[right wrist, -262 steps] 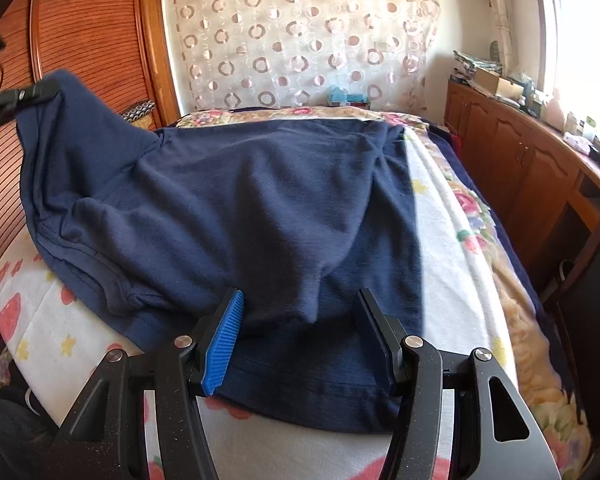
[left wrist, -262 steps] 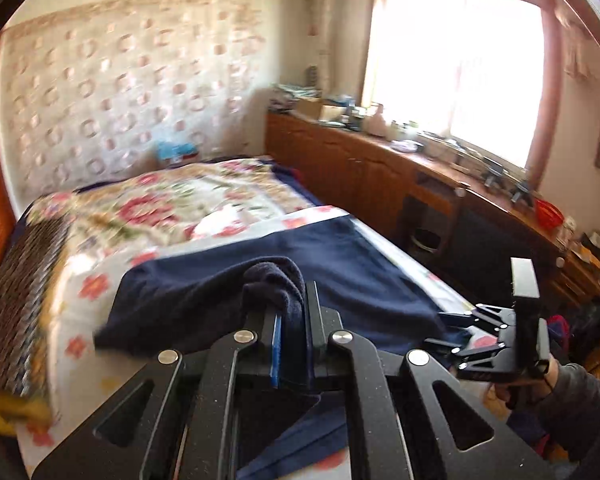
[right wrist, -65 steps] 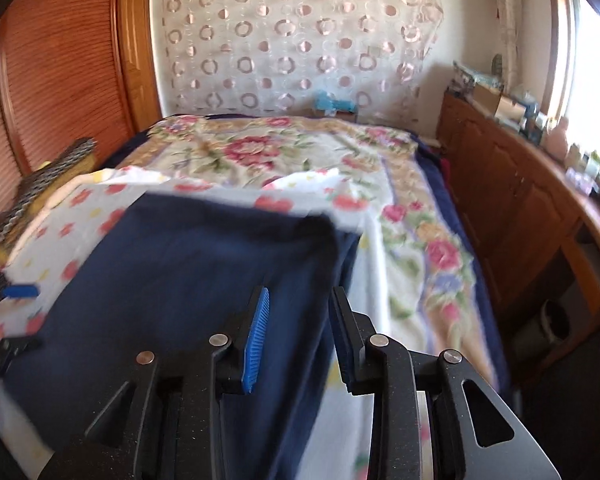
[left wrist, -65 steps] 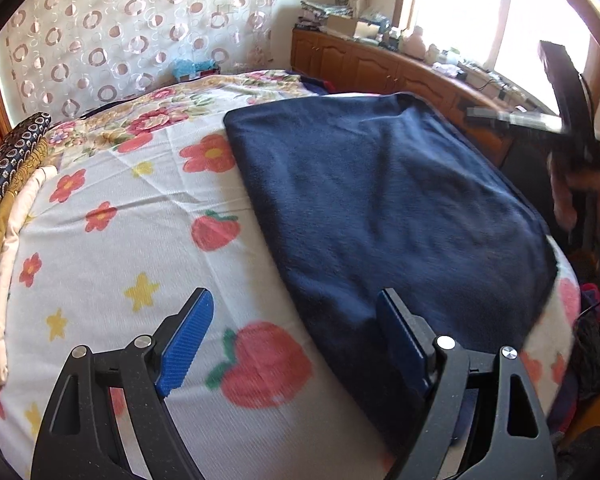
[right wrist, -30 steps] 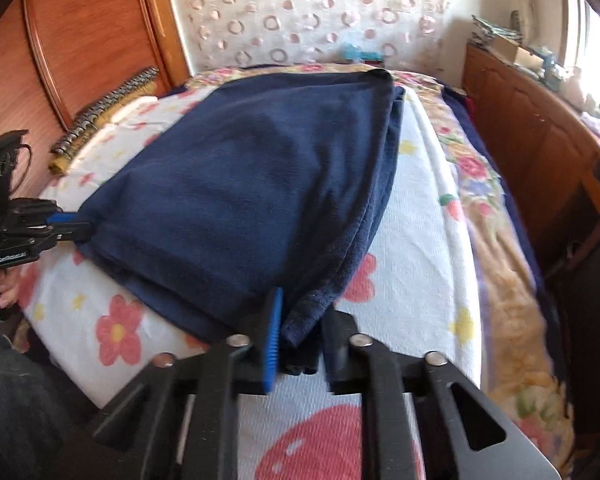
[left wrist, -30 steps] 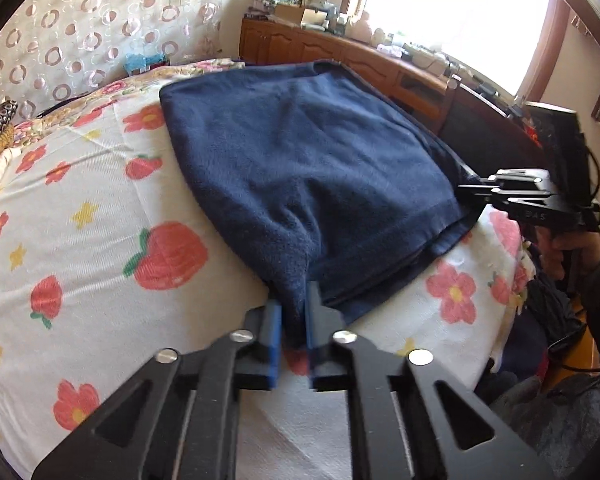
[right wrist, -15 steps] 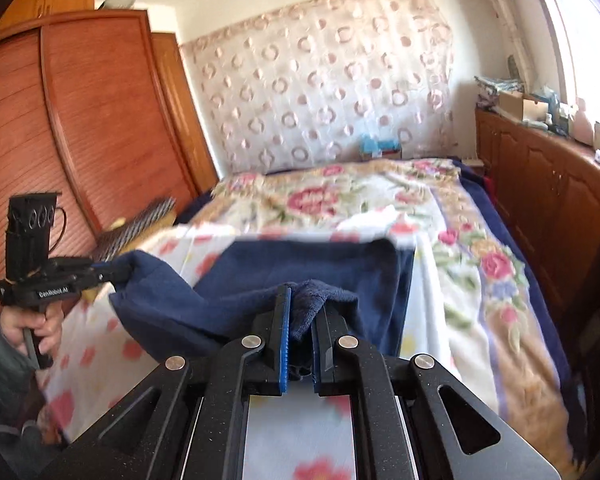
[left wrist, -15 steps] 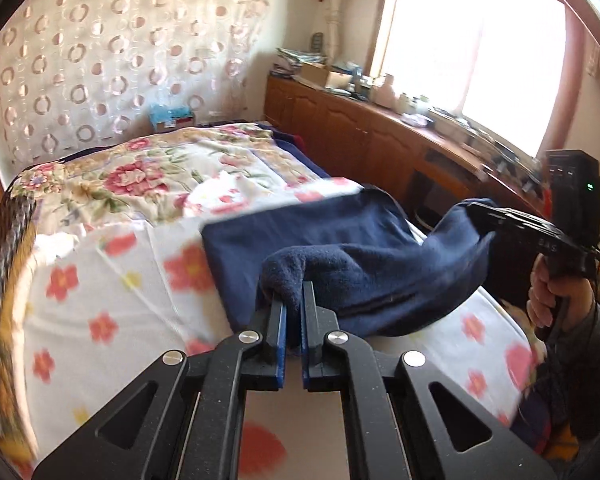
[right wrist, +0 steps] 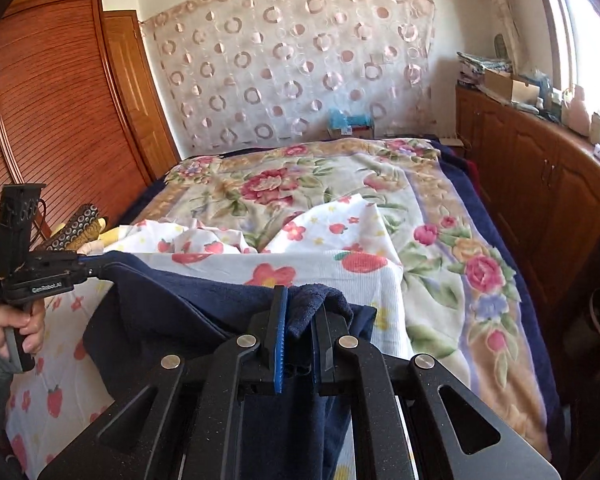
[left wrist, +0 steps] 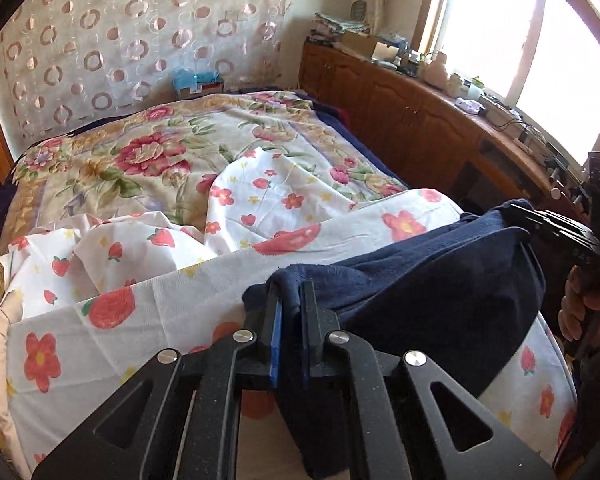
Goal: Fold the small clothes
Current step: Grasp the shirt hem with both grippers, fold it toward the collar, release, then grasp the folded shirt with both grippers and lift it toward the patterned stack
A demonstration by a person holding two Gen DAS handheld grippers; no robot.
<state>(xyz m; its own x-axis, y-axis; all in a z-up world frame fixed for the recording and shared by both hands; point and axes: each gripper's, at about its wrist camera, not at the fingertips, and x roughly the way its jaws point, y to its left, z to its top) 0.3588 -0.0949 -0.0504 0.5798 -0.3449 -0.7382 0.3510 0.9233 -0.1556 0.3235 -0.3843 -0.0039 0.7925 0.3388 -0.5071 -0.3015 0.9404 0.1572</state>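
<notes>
A bed (left wrist: 140, 152) under a strawberry-print sheet (left wrist: 112, 320) fills the room, beside a cluttered wooden sideboard (left wrist: 412, 116). The left gripper (left wrist: 290, 300) and right gripper (right wrist: 300, 312), jaws narrow, each pinch the navy garment (left wrist: 440, 292), hanging between them above the sheet.

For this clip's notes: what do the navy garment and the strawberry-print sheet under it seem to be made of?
Navy garment: a soft, matte knit, possibly fleece or terry; its surface looks fuzzy and it drapes in thick, rounded folds.
Strawberry-print sheet: thin woven fabric, probably cotton; a fine ribbed texture shows, and it wrinkles into sharp creases. The exact fibre of either cannot be told.
</notes>
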